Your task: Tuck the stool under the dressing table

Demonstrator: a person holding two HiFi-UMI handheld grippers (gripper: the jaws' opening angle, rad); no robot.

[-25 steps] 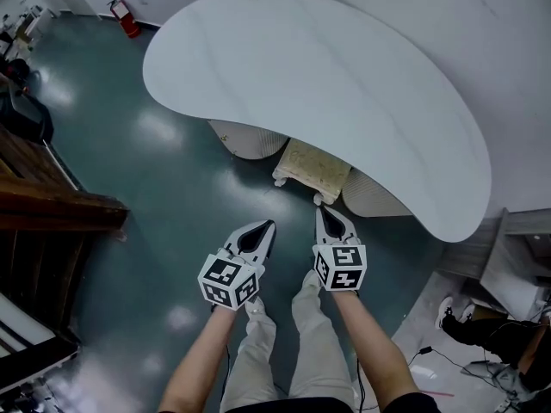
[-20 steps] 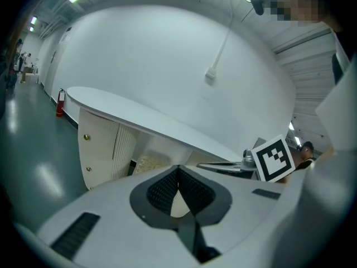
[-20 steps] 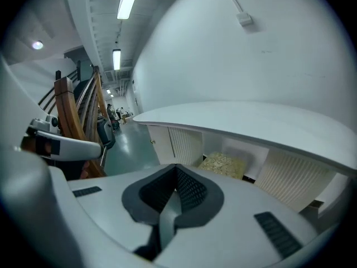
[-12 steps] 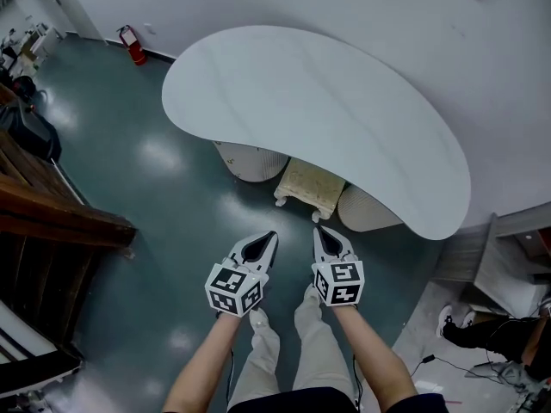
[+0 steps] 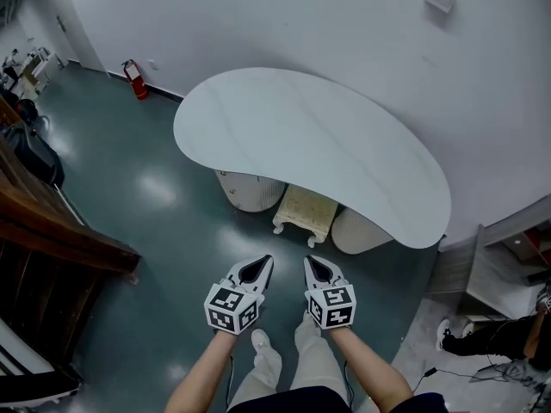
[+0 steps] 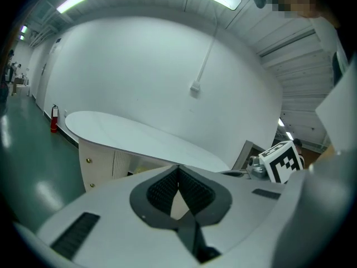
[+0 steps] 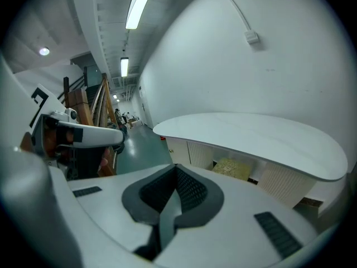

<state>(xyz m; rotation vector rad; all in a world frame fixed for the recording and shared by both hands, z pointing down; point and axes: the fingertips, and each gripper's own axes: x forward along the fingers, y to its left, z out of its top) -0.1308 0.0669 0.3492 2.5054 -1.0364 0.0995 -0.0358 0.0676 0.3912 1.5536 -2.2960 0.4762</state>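
Showing the closing stage of the tuck, viewed from above and along each set of jaws. The green floor (image 5: 172,222) and white wall (image 5: 301,33) frame a kidney-shaped white desk (image 5: 310,144), which stands against the wall on two rounded pedestals, left (image 5: 248,191) and right (image 5: 360,231). The cream stool (image 5: 305,212) stands in the kneehole between these pedestals. Its rear part lies beneath the desk top, while its front edge and front legs show just outside the top's rim. The left hand-held gripper (image 5: 261,265) and the right hand-held gripper (image 5: 314,268) are held side by side above the person's feet, well apart from the stool. Each has its jaws together with nothing between them.

Judged from this layout, the stool is already seated under the desk and the task is at or near its end. If a deeper tuck is wanted, the next move calls for stepping toward the desk. Both closed tips would then be lowered to the stool's front edge and pressed evenly, so that the stool slides straight between the pedestals without catching either one.
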